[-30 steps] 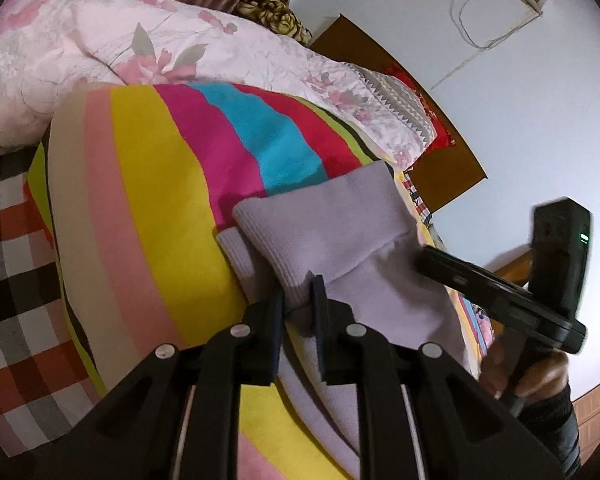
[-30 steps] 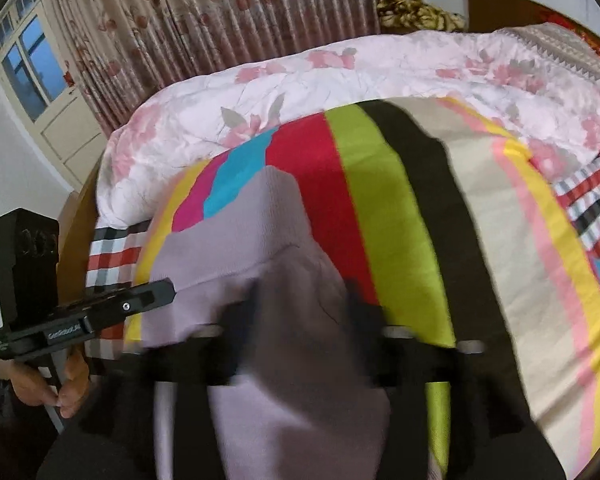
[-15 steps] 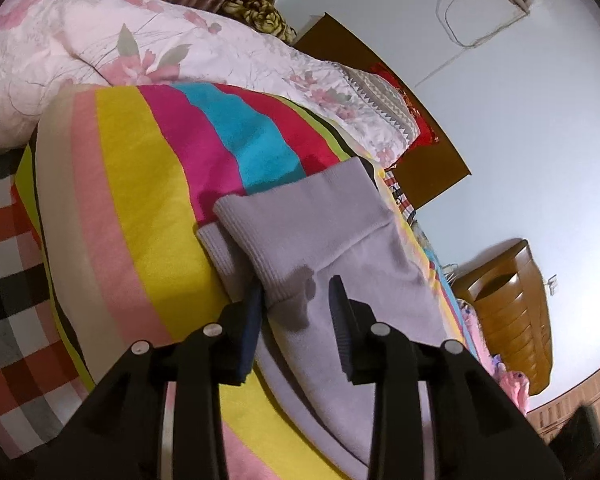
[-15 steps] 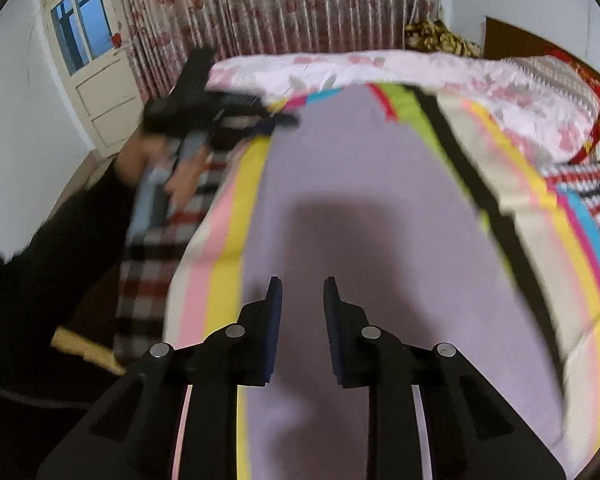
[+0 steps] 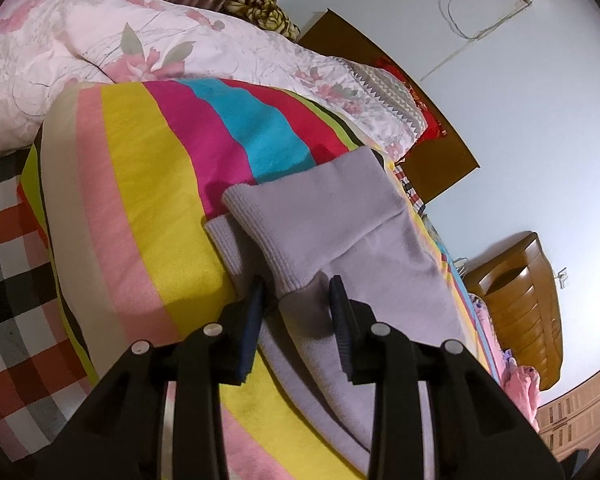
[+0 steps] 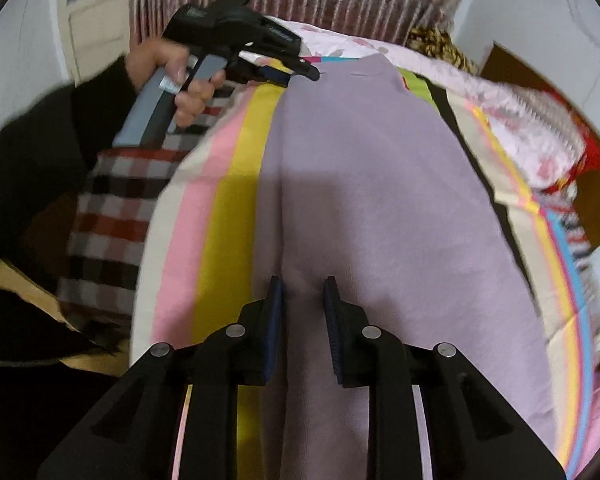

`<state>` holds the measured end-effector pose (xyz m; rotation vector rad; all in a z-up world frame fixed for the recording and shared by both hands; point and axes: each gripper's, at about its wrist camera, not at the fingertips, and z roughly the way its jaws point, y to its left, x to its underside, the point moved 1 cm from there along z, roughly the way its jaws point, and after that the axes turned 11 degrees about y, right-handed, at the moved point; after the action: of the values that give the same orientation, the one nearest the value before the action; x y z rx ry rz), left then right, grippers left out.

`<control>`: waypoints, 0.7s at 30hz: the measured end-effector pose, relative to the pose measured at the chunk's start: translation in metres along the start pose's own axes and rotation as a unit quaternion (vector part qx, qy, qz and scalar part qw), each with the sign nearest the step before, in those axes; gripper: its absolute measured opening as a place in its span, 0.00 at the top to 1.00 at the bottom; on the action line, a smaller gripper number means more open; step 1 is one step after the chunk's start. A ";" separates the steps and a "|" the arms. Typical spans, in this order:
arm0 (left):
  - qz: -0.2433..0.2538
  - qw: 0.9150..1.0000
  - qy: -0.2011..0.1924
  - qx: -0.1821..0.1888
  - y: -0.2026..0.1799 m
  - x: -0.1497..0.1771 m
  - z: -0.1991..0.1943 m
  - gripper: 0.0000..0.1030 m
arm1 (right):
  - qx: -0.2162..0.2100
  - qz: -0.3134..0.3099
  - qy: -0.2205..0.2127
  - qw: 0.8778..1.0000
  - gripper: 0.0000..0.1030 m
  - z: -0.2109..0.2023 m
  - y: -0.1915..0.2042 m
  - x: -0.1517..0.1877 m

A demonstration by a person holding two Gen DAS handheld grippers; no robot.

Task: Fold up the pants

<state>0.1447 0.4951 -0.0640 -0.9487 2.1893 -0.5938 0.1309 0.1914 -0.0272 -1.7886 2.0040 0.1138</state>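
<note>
I am working through the first fold of the one pair of lavender knit pants (image 5: 340, 216), which is lying lengthwise on the striped blanket (image 5: 140, 184) over the bed, its ribbed end already doubled back. My left gripper (image 5: 296, 292) has just been opening, and its jaws are now standing apart around that ribbed edge without pressing it. My right gripper (image 6: 300, 292), one of two in play, has just been narrowing and is hovering part-open over flat cloth, gripping nothing, so I judge that the next move calls for pinching the near edge and carrying it across.
</note>
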 end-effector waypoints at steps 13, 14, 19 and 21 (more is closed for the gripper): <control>0.056 0.997 -0.042 -0.035 -0.033 -0.003 -0.040 0.89 | -0.059 0.043 -0.038 0.997 0.97 -0.042 -0.023 -0.001; 0.048 0.997 -0.032 -0.042 -0.028 -0.003 -0.035 0.89 | -0.060 0.038 -0.031 0.997 0.97 -0.037 -0.020 -0.002; 0.039 0.997 0.003 -0.063 -0.009 0.001 -0.004 0.89 | -0.055 0.025 0.006 0.998 0.97 -0.006 -0.006 0.000; 0.047 0.997 0.001 -0.066 -0.009 0.001 -0.004 0.89 | -0.053 0.022 0.001 0.998 0.96 -0.013 -0.005 -0.001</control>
<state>0.1455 0.4895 -0.0557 -0.9066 2.2839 -0.4092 0.1324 0.1865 -0.0141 -1.8087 2.0743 0.2363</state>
